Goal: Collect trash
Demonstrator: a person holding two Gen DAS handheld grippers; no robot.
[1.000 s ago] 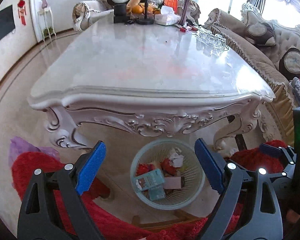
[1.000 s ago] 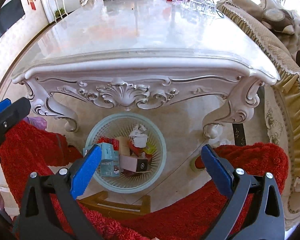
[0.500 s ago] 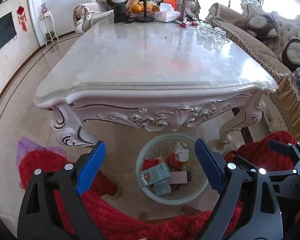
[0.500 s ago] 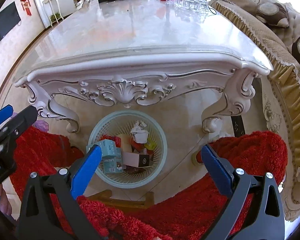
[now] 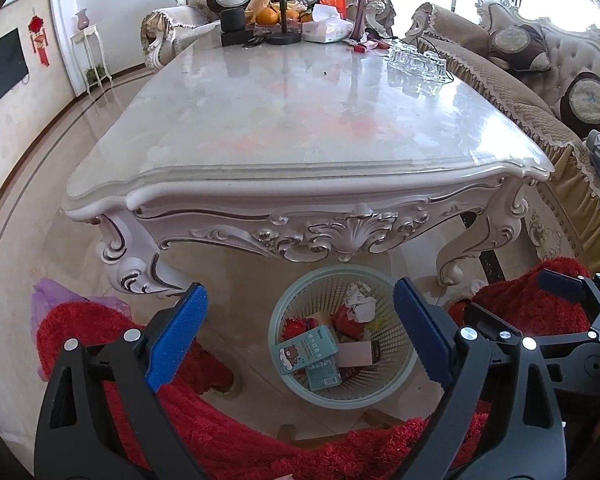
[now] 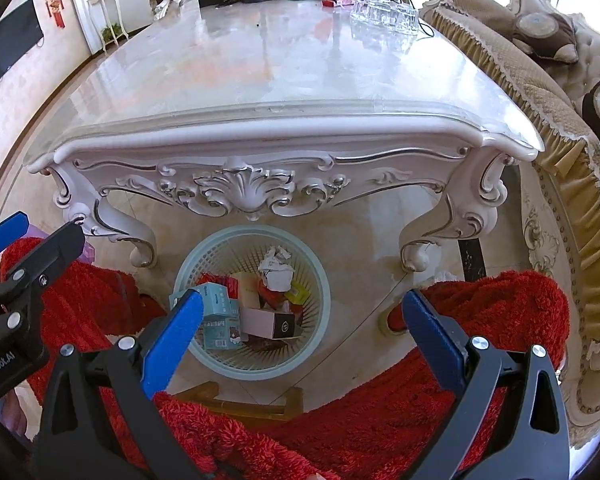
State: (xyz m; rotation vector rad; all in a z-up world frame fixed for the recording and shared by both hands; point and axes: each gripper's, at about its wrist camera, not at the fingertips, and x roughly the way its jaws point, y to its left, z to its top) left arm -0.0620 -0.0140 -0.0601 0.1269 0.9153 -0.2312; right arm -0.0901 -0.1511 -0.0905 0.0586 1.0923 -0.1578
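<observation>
A pale green mesh basket (image 5: 405, 376) stands on the floor under the near end of the table. It holds teal boxes (image 5: 308, 354), a pink box (image 5: 356, 354), crumpled white paper (image 5: 358, 300) and red wrappers. My left gripper (image 5: 300, 328) hovers open above it with nothing between its blue pads. The right wrist view shows the same basket (image 6: 320, 276), teal box (image 6: 216, 300) and paper (image 6: 276, 268), with my right gripper (image 6: 304, 332) open and empty over it. The left gripper (image 6: 28, 240) shows at that view's left edge.
A carved white table with a marble top (image 5: 300, 128) fills the middle; glasses (image 5: 416, 60), a tissue box (image 5: 326, 28) and fruit sit at its far end. A sofa (image 5: 540, 92) runs along the right. Red fuzzy fabric (image 5: 100, 332) and a wooden frame (image 6: 256, 400) lie below me.
The left view has drawn back and tilted up a little, showing more of the tabletop. The right view has hardly shifted. Both grippers stayed open and empty.
</observation>
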